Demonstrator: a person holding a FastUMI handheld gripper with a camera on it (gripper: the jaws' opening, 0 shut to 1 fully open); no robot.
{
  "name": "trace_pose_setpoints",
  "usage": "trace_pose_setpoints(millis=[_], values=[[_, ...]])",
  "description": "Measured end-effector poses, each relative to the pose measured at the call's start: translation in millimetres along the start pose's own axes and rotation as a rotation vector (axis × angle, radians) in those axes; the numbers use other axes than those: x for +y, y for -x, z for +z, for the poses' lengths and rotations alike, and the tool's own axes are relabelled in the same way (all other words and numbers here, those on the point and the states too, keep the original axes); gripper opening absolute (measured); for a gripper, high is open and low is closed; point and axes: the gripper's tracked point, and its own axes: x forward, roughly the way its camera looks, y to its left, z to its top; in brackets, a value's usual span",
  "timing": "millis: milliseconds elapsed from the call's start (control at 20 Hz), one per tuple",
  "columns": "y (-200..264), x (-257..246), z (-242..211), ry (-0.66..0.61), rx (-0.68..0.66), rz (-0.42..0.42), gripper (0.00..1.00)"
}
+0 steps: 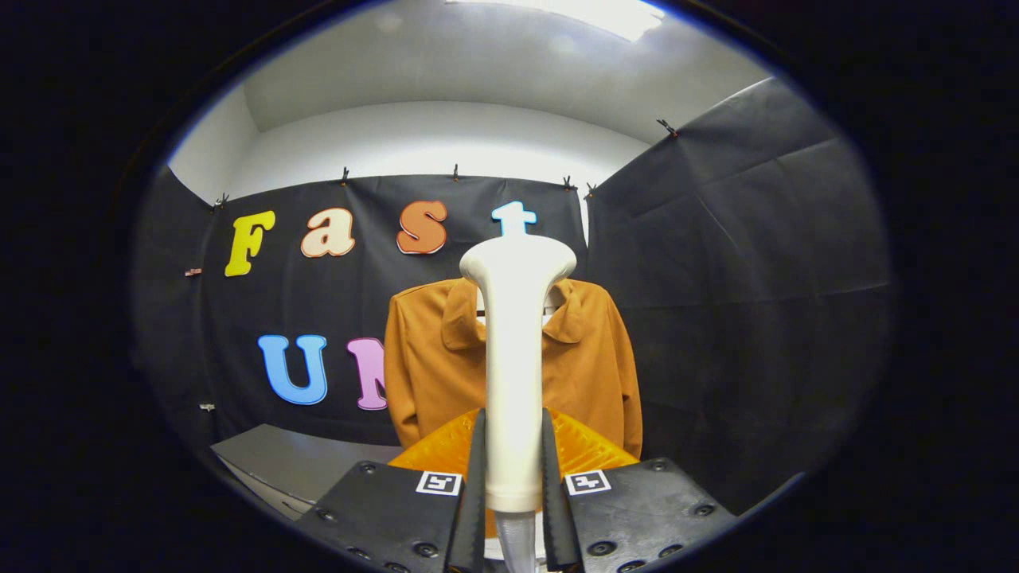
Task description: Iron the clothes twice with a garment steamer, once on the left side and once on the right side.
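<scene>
My gripper [513,446] is shut on the white handle of a garment steamer [513,350], which stands upright between the fingers. Its wide head rises above the fingertips. Beyond the steamer hangs an orange-brown jacket [593,358] with a collar, facing me. The steamer's body covers the middle of the jacket's front. The steamer head sits at collar height, and how far it is from the fabric I cannot tell.
Black cloth walls stand behind the jacket and to its right [740,263]. A grey tabletop [294,465] lies low to the left of the fingers. A white wall and ceiling light are above.
</scene>
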Motion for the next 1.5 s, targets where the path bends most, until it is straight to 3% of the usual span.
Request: trace_pose_setpoints(millis=[300,750,1500], values=[[-55.5,-38.7,-11.5,-0.008,0.022,-0.006,0.33],[-103.6,-65.4,-91.2,-0.063,0.152,0.01,0.33],[-52.7,-71.4,-215.9,-0.08,0.364,-0.006,0.33]])
